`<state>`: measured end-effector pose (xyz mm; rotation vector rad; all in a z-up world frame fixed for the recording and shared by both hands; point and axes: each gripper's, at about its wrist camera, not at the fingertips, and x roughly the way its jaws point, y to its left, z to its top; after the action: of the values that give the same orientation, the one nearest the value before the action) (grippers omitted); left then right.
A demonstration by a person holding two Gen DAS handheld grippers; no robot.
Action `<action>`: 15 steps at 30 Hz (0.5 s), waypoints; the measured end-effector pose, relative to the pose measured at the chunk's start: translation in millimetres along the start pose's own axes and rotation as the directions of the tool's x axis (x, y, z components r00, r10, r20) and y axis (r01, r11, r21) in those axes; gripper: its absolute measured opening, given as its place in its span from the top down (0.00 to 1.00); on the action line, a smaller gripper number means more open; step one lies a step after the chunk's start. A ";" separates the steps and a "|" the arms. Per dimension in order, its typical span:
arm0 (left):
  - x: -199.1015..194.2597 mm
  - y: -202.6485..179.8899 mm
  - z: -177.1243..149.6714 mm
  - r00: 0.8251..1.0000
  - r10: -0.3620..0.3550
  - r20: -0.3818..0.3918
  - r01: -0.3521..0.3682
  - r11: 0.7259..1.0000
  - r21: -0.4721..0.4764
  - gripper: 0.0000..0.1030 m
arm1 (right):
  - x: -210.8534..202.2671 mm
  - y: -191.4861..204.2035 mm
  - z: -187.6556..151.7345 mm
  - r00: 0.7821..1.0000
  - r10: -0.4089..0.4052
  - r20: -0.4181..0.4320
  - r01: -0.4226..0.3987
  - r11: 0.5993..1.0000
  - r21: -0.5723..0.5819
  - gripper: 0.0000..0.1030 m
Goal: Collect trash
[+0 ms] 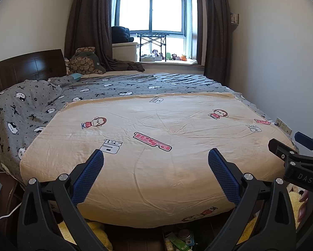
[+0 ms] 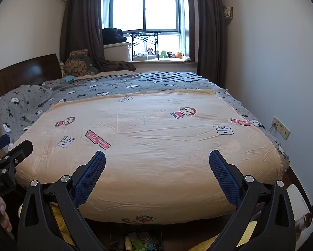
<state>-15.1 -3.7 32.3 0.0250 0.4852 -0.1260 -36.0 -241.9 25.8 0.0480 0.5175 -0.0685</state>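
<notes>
Both grippers hover over the foot of a bed with a beige cartoon-print cover point(image 1: 156, 129). My left gripper point(image 1: 155, 159) is open and empty, blue pads wide apart. My right gripper point(image 2: 157, 160) is open and empty too; it also shows at the right edge of the left wrist view point(image 1: 290, 146). On the dark floor below the bed's foot lies a heap of small trash point(image 1: 180, 239): green wrappers and a round tin. The same heap shows in the right wrist view point(image 2: 141, 241), between and below the fingers.
A grey patterned blanket point(image 1: 31, 108) covers the bed's far part, with a dark headboard point(image 1: 20, 69) at left. Yellow fluffy rug point(image 2: 210, 243) lies on the floor. A white bin lid point(image 2: 296, 200) stands at right. Wall sockets point(image 2: 280, 126) sit on the right wall.
</notes>
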 end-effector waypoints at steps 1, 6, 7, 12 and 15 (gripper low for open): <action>0.7 0.0 0.8 1.000 0.001 0.000 -0.001 1.000 0.000 0.08 | -0.1 0.2 0.1 1.000 0.000 0.000 0.000 1.000 0.000 0.03; 1.0 0.1 2.0 1.000 0.002 0.001 -0.002 1.000 -0.001 0.08 | 0.1 -0.3 0.1 1.000 0.000 0.000 0.000 1.000 0.000 0.03; 0.6 -0.1 2.1 1.000 0.003 0.002 -0.003 1.000 -0.001 0.08 | 0.1 -0.1 0.1 1.000 0.000 0.000 0.000 1.000 -0.001 0.03; 0.3 0.4 3.0 1.000 0.005 0.005 -0.005 1.000 -0.002 0.08 | -0.1 0.2 -0.1 1.000 0.000 -0.001 0.000 1.000 0.001 0.03; 0.2 0.9 2.4 1.000 0.013 0.004 -0.013 1.000 -0.002 0.08 | -0.2 0.3 0.0 1.000 0.000 0.000 0.000 1.000 0.001 0.03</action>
<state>-13.7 -3.0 34.3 0.0256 0.4811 -0.1125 -36.2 -241.6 26.0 0.0487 0.5172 -0.0689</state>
